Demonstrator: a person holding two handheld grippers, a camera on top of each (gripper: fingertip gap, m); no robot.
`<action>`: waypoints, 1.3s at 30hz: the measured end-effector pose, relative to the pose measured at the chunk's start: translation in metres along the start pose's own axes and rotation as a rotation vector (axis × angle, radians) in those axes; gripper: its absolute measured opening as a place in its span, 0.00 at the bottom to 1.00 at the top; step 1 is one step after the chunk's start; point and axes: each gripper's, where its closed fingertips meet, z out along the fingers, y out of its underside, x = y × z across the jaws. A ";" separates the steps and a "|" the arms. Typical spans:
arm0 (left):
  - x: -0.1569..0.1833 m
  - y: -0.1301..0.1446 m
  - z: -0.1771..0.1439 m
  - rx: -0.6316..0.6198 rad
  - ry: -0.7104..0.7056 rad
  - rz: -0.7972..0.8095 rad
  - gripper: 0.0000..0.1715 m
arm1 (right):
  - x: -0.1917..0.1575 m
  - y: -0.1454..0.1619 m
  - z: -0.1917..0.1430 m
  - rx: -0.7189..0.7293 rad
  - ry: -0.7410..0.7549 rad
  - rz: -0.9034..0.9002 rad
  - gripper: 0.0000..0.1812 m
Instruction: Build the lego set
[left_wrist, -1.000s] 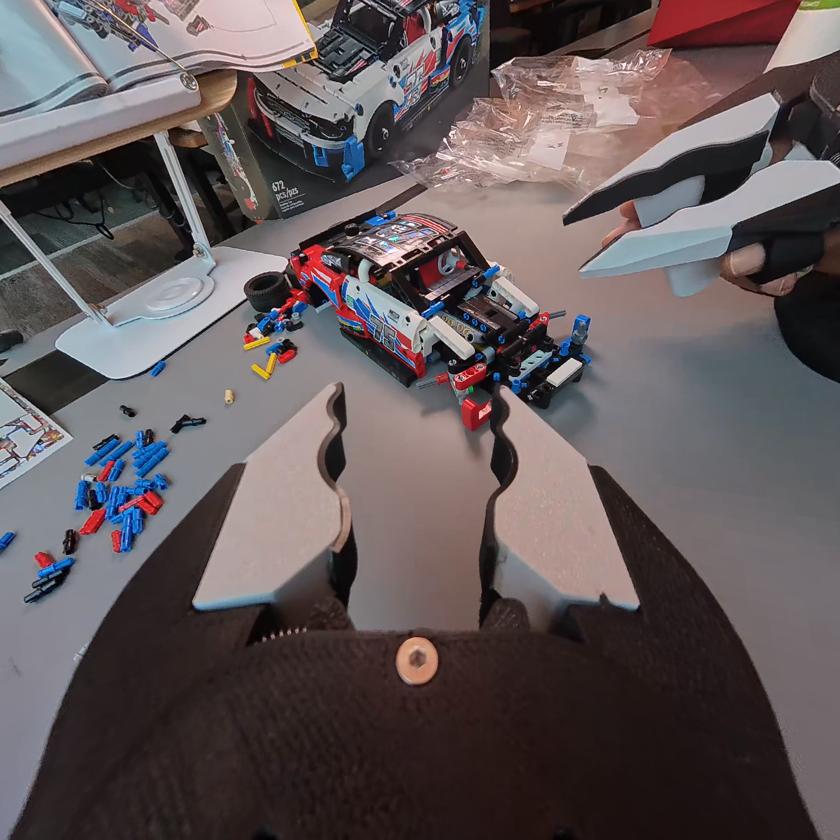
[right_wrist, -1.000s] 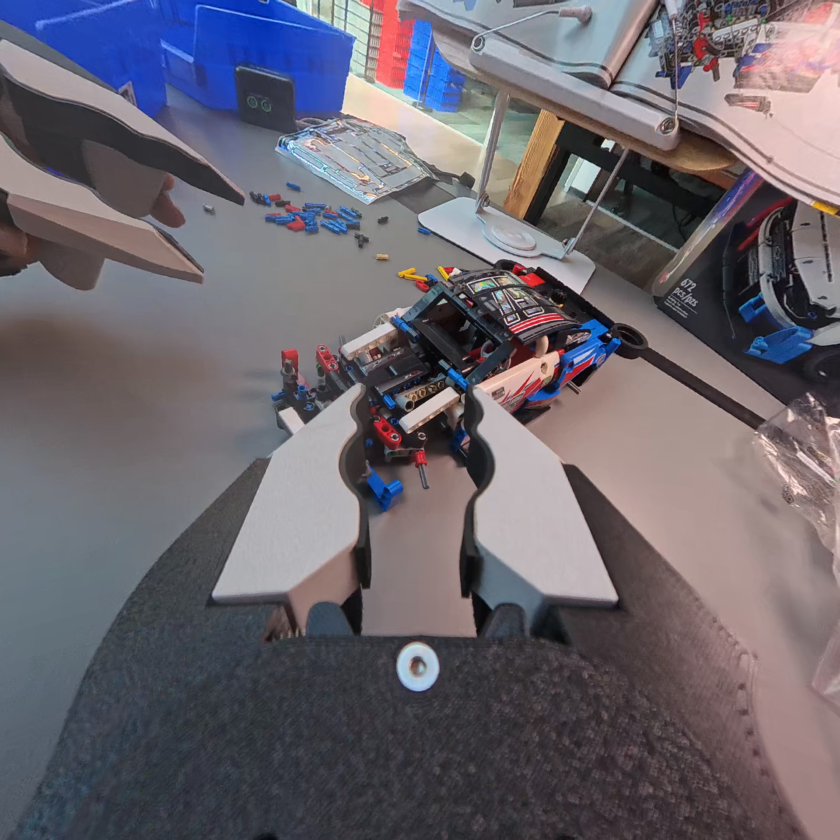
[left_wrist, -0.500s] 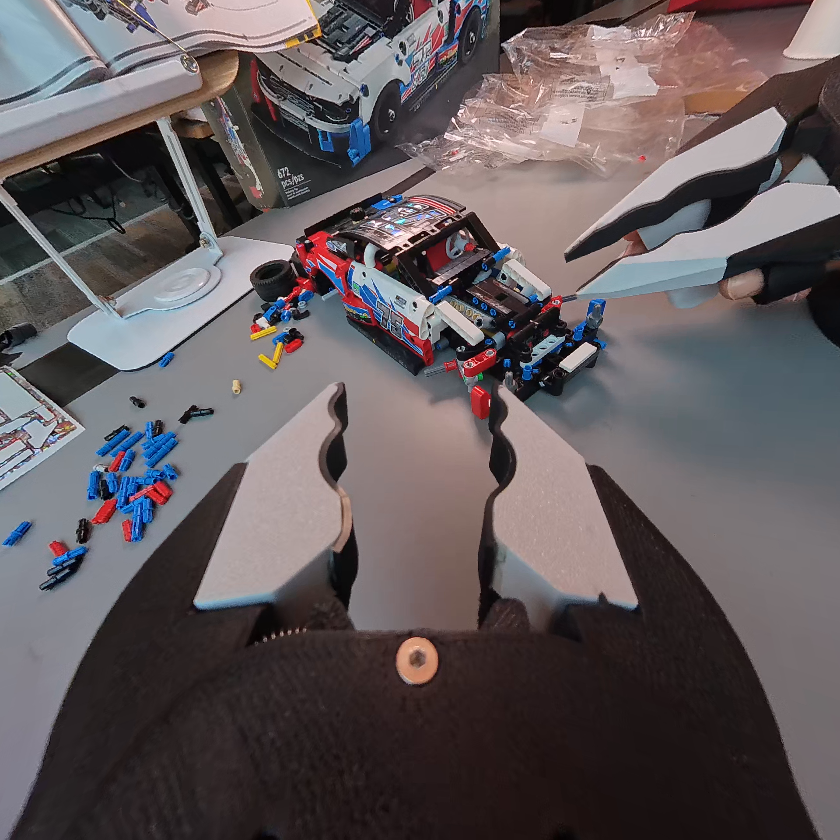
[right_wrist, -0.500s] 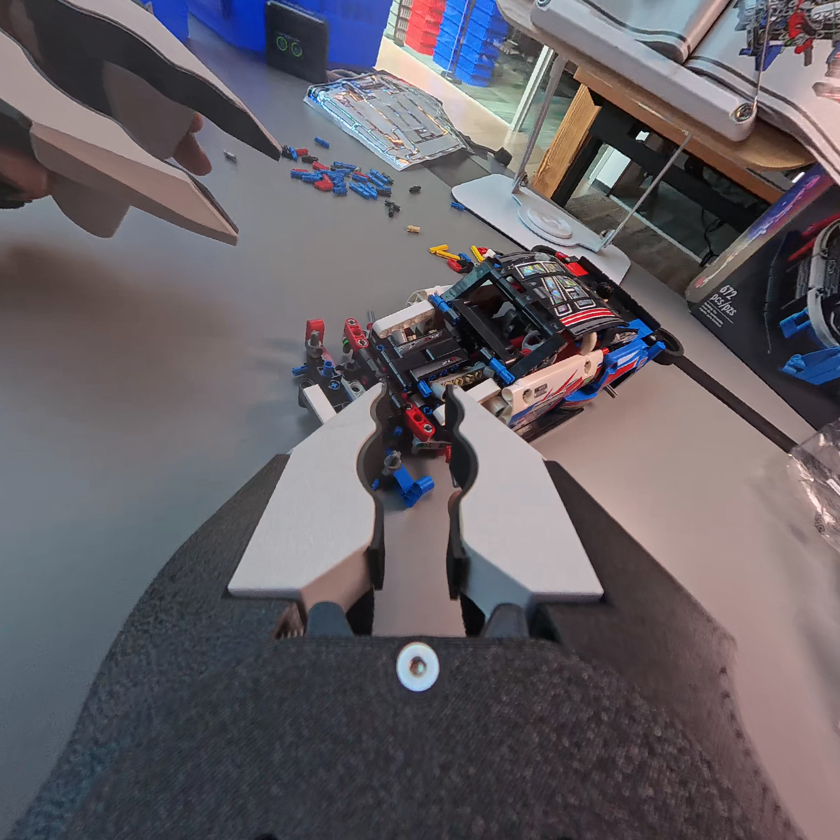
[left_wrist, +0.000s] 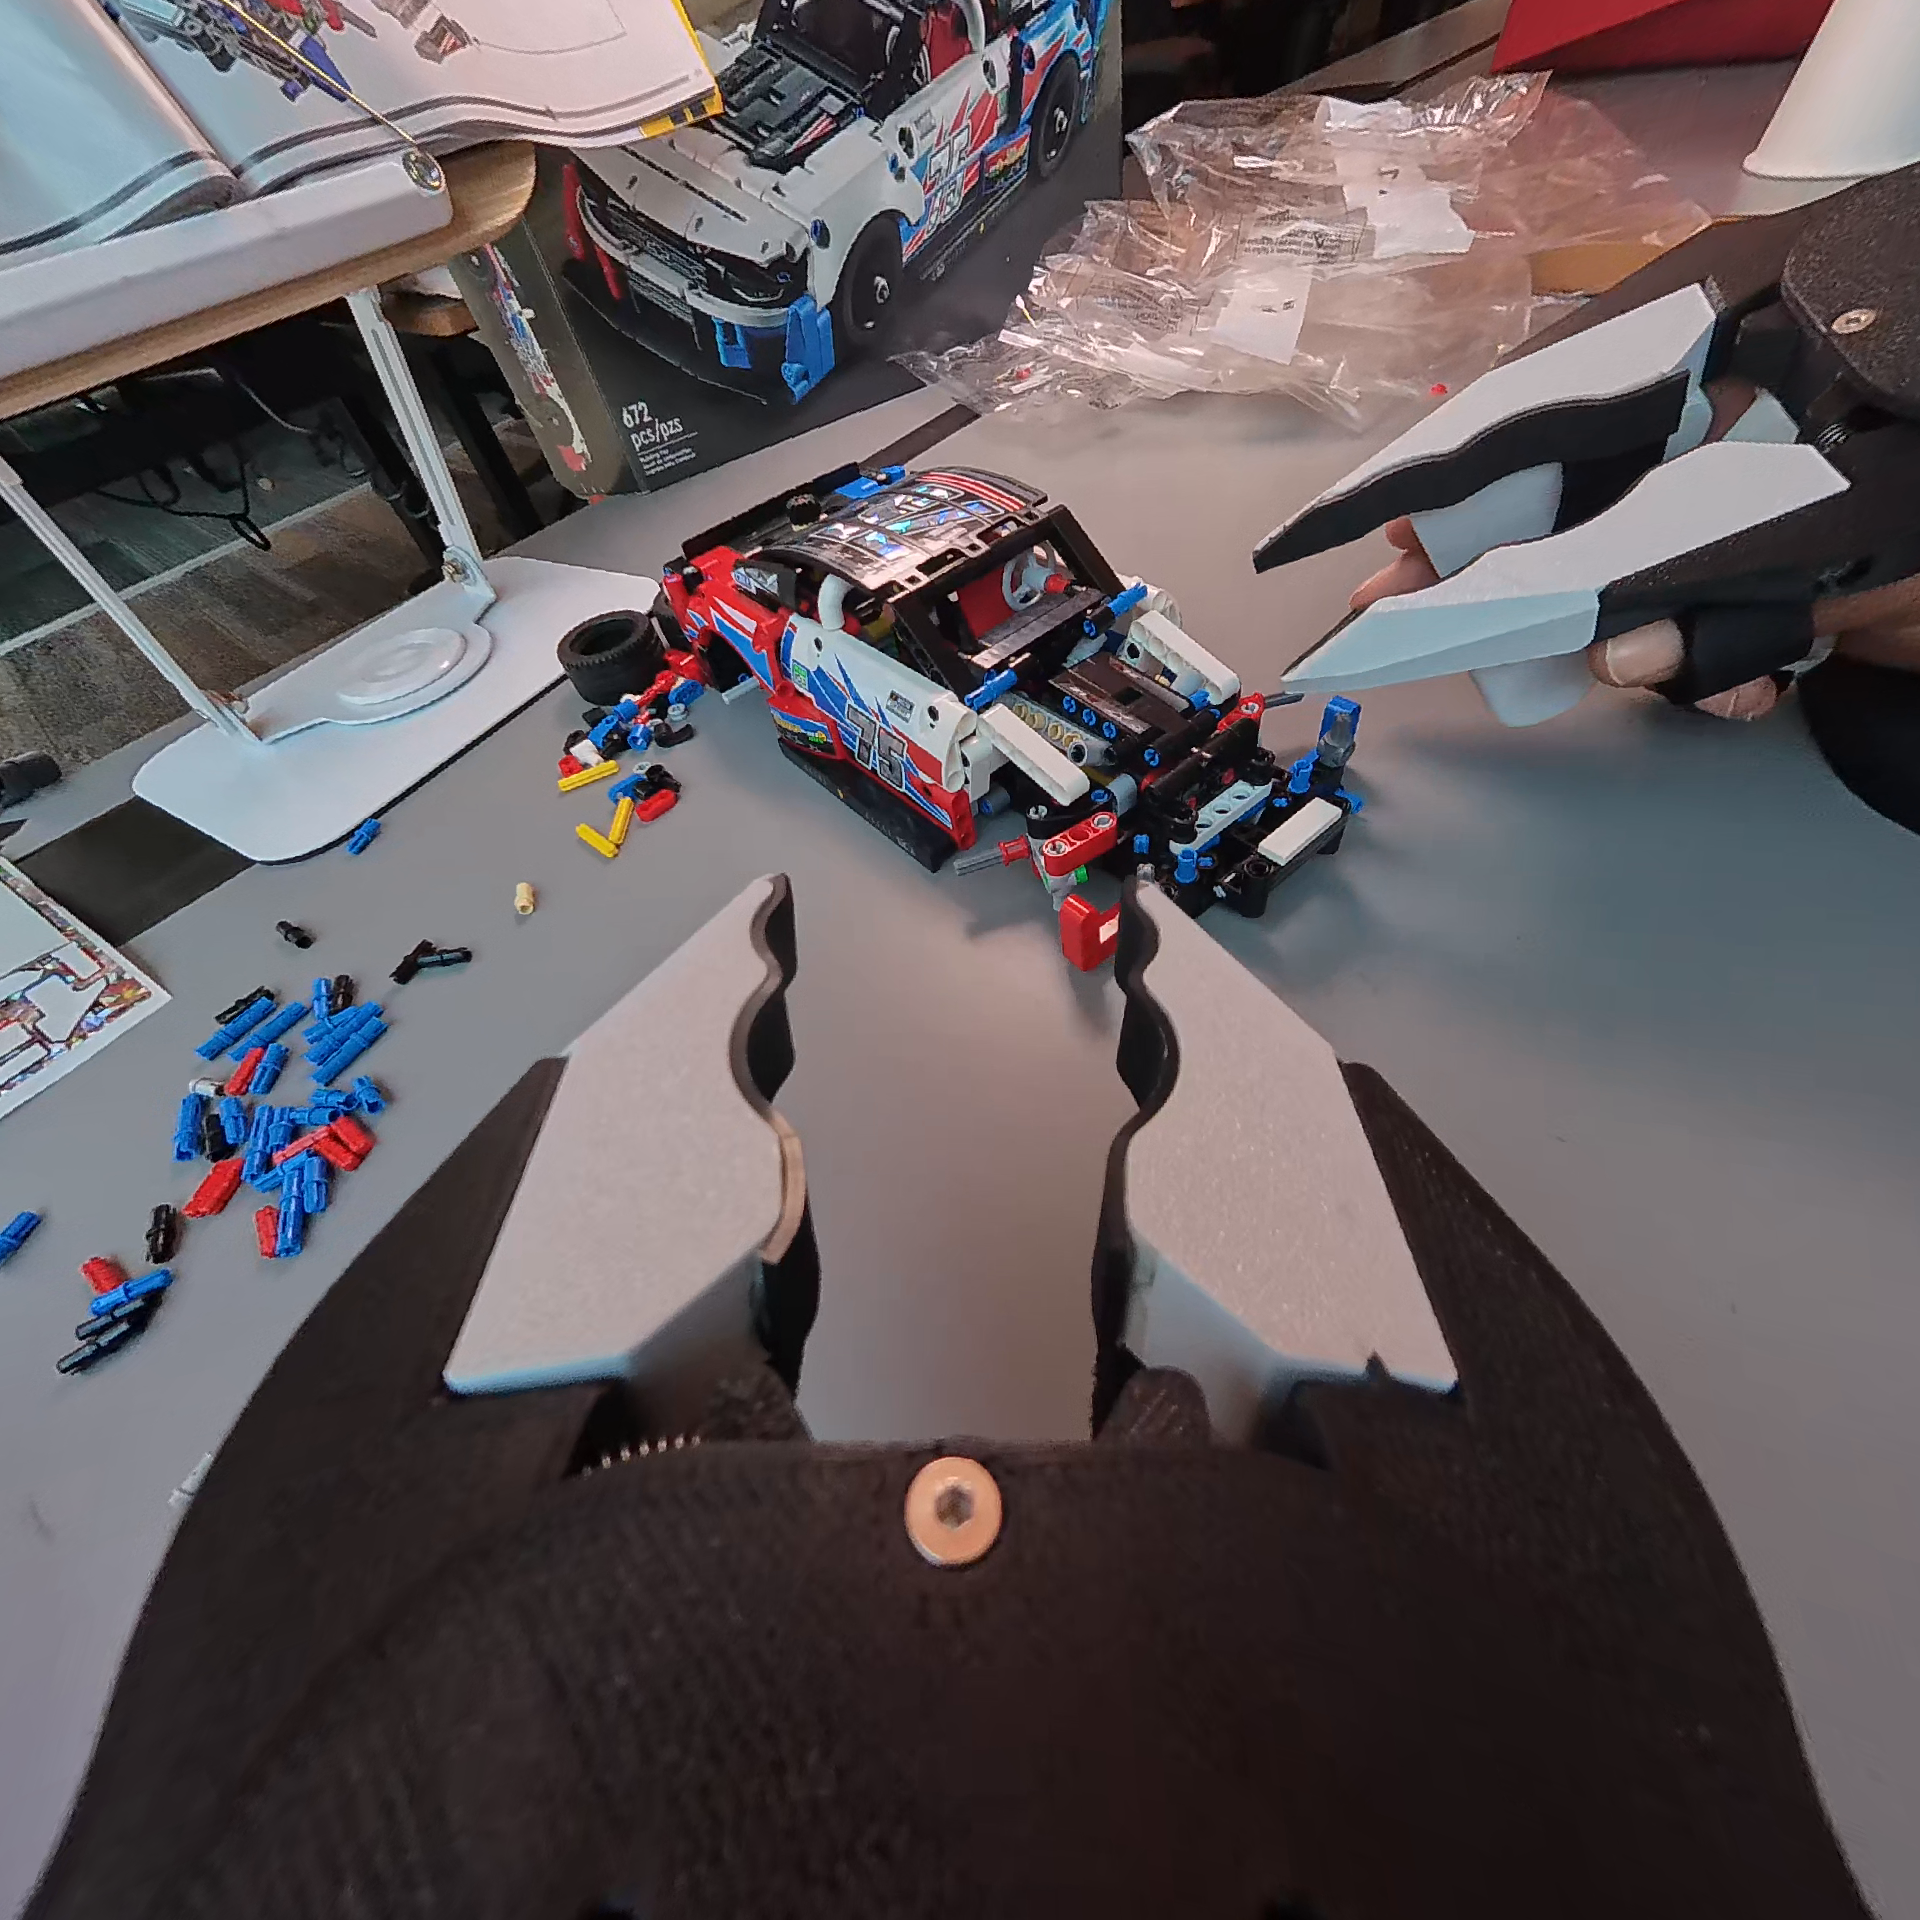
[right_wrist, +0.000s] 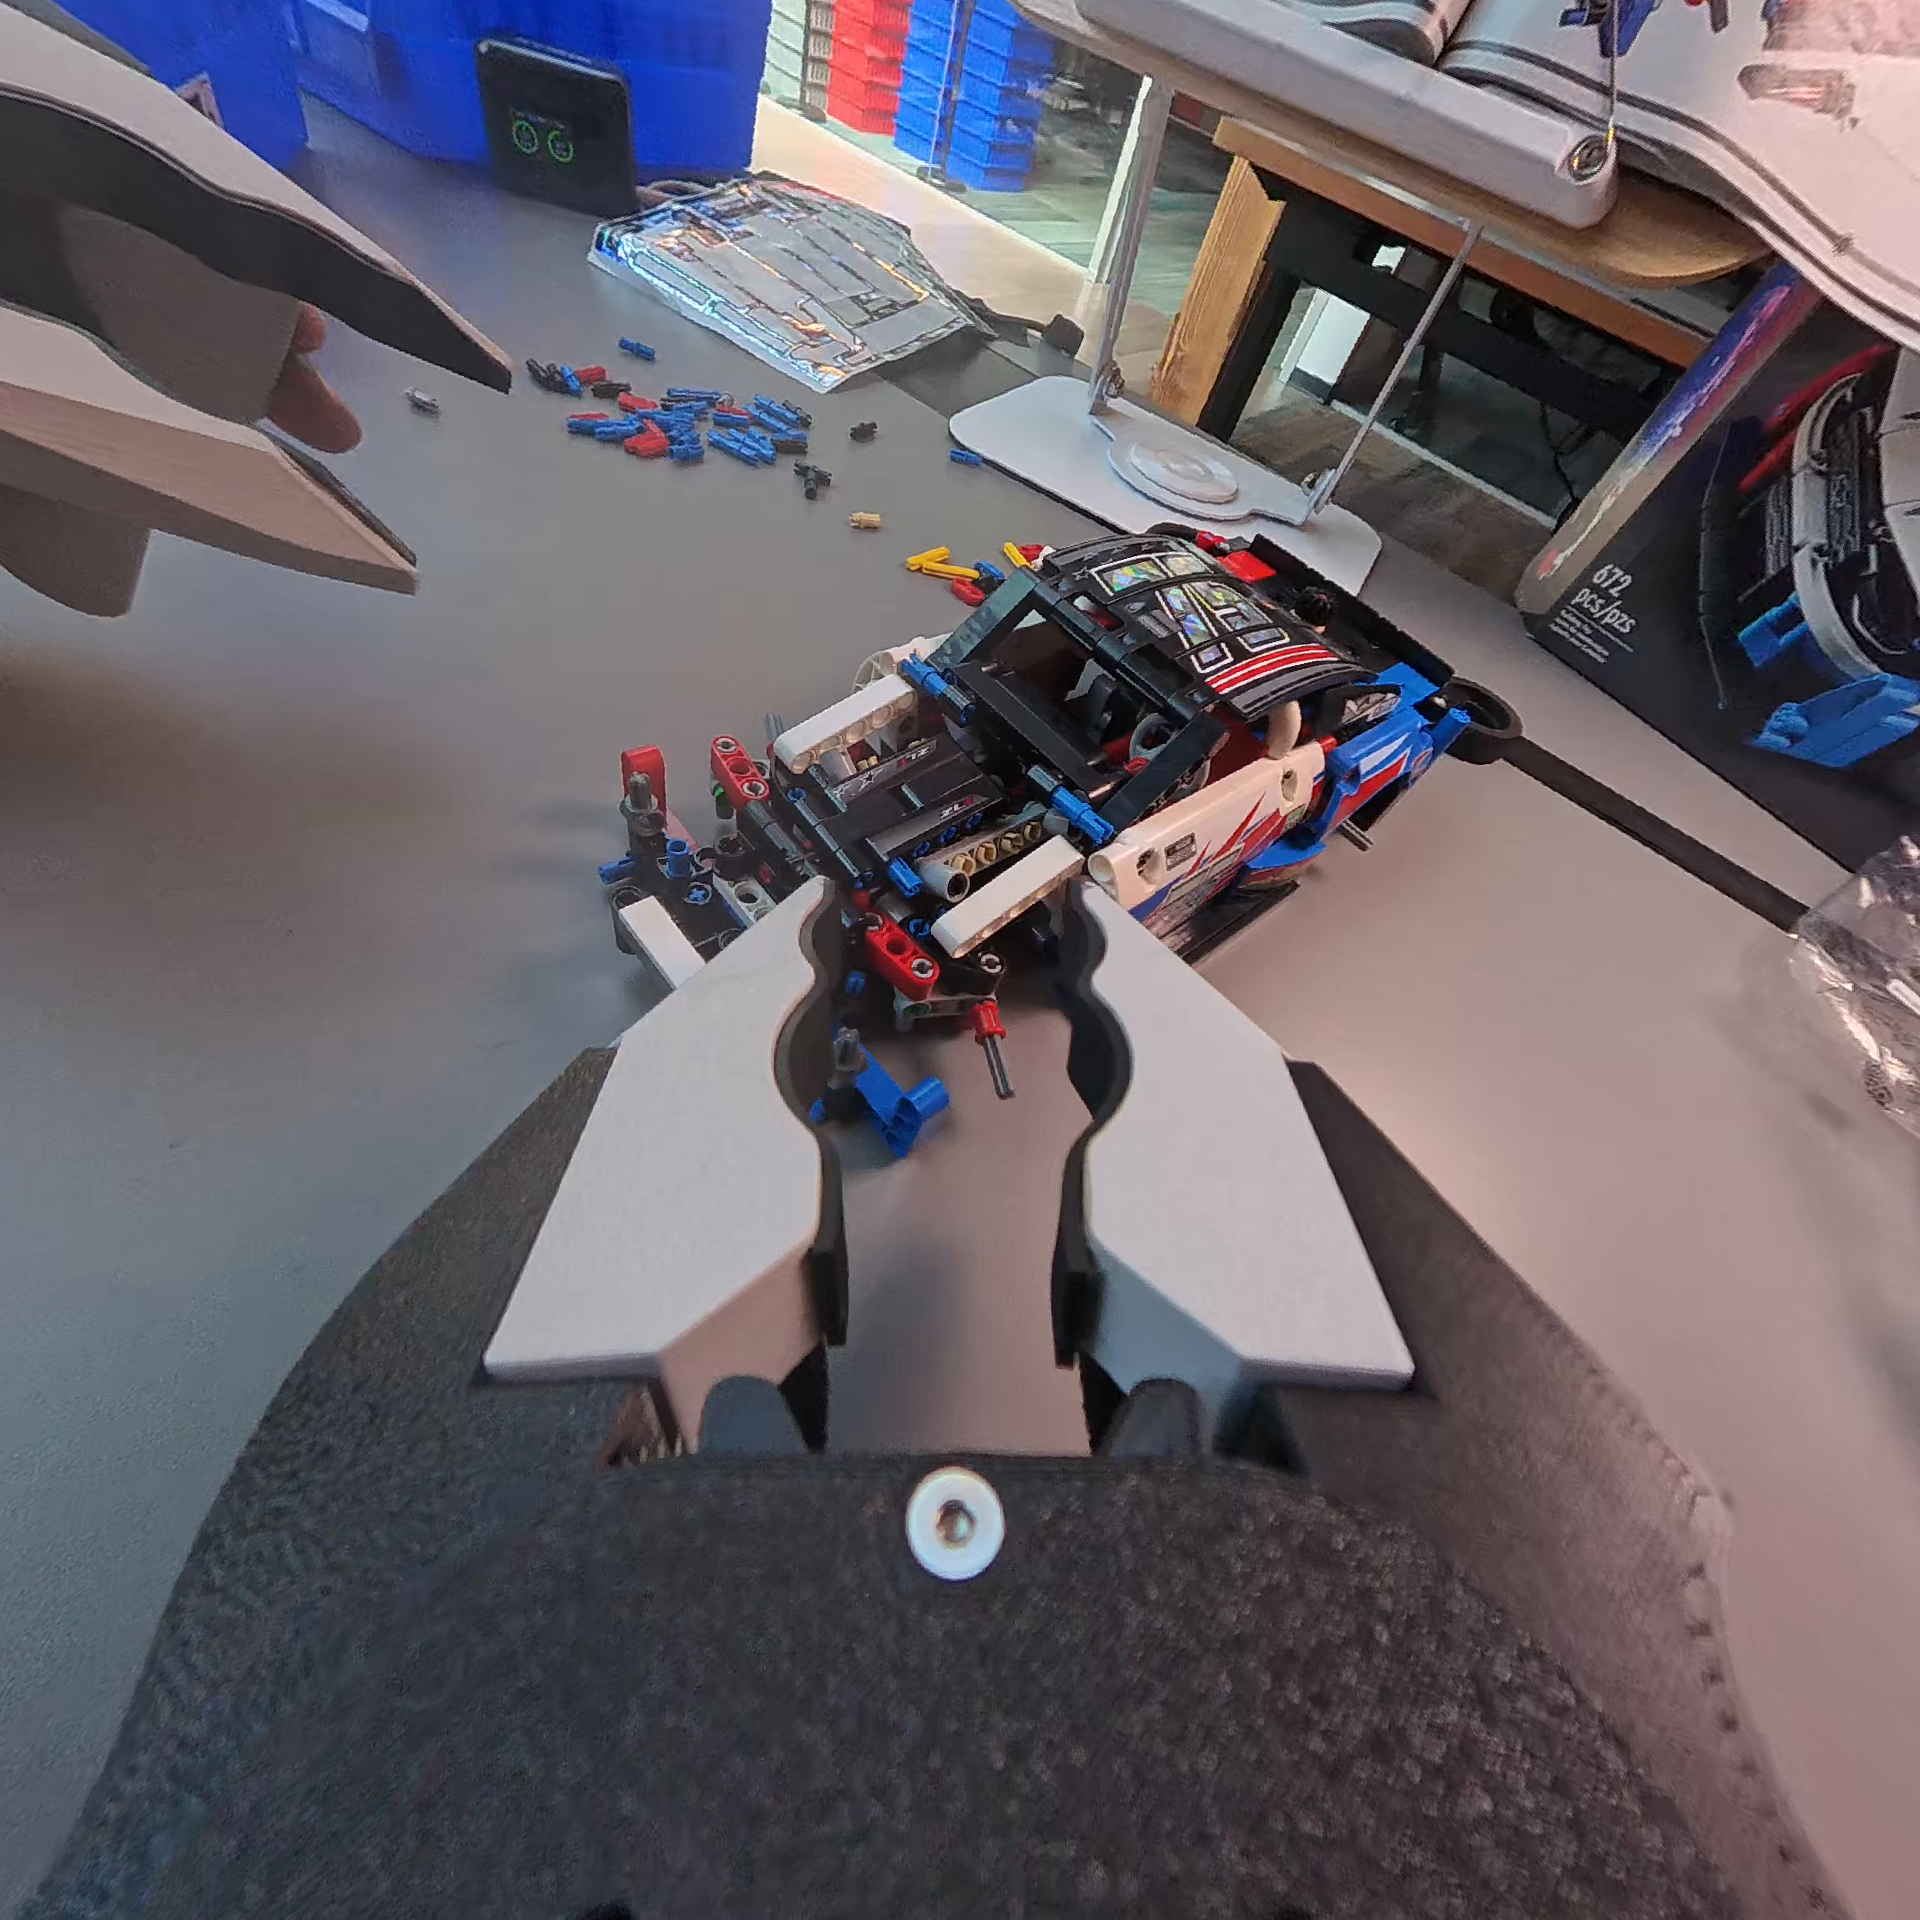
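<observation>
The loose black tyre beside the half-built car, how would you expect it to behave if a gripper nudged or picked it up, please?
The black tyre lies on its side, so it should probably slide rather than roll. It looks rubbery, so likely grippy and slightly squashy. With no hub fitted, it is probably light.

The right hand-held gripper (right_wrist: 951, 914) has been opened wider than half a second ago, when its jaws were nearly closed, and is now set around the front corner of the lego car (right_wrist: 1049, 769). In the left wrist view, its tips (left_wrist: 1283, 613) have been brought closer to the car's front.
</observation>
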 end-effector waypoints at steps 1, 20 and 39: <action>0.000 -0.001 0.000 0.005 0.000 0.002 0.36 | 0.000 0.000 0.000 -0.001 -0.001 0.001 0.22; -0.017 0.019 -0.006 -0.150 -0.101 -0.132 0.46 | -0.009 -0.011 -0.010 -0.008 -0.032 0.043 0.50; 0.014 0.004 -0.096 0.011 -0.207 -0.271 0.48 | -0.013 -0.001 -0.071 -0.036 0.048 0.180 0.52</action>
